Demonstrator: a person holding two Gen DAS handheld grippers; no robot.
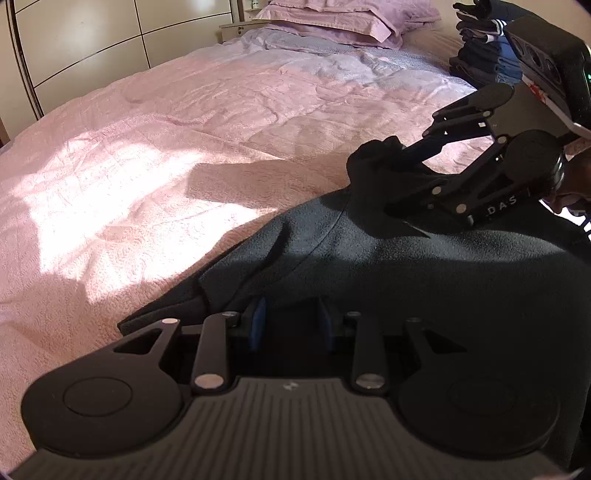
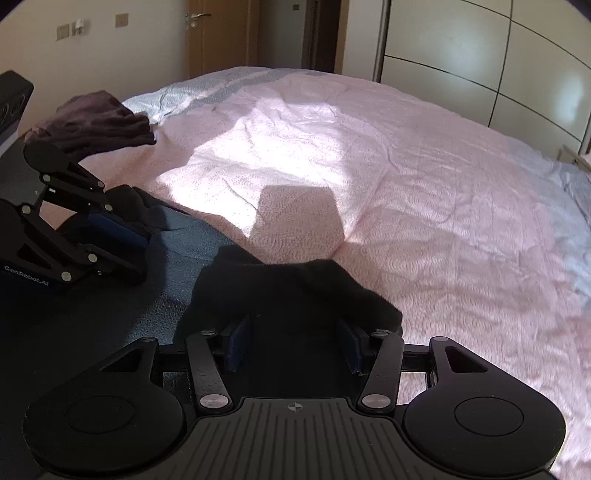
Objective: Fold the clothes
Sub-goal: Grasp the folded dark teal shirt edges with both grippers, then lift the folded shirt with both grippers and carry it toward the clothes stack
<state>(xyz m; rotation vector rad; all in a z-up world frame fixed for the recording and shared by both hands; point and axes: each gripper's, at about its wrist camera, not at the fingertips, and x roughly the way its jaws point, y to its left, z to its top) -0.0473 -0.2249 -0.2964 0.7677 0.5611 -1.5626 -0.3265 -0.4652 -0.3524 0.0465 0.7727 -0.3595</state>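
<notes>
A dark teal-black fleece garment lies on the pink bedspread. My left gripper sits low over its near edge, jaws apart with cloth between the blue pads. My right gripper reaches in from the right, its fingers around a raised bunch of the garment. In the right wrist view the right gripper has its jaws wide apart with a dark fold draped between them. The left gripper shows at the left on the garment.
A stack of folded dark clothes stands at the bed's far right by the lilac pillows. A brown crumpled garment lies at the far left of the bed. White wardrobe doors and a wooden door stand beyond the bed.
</notes>
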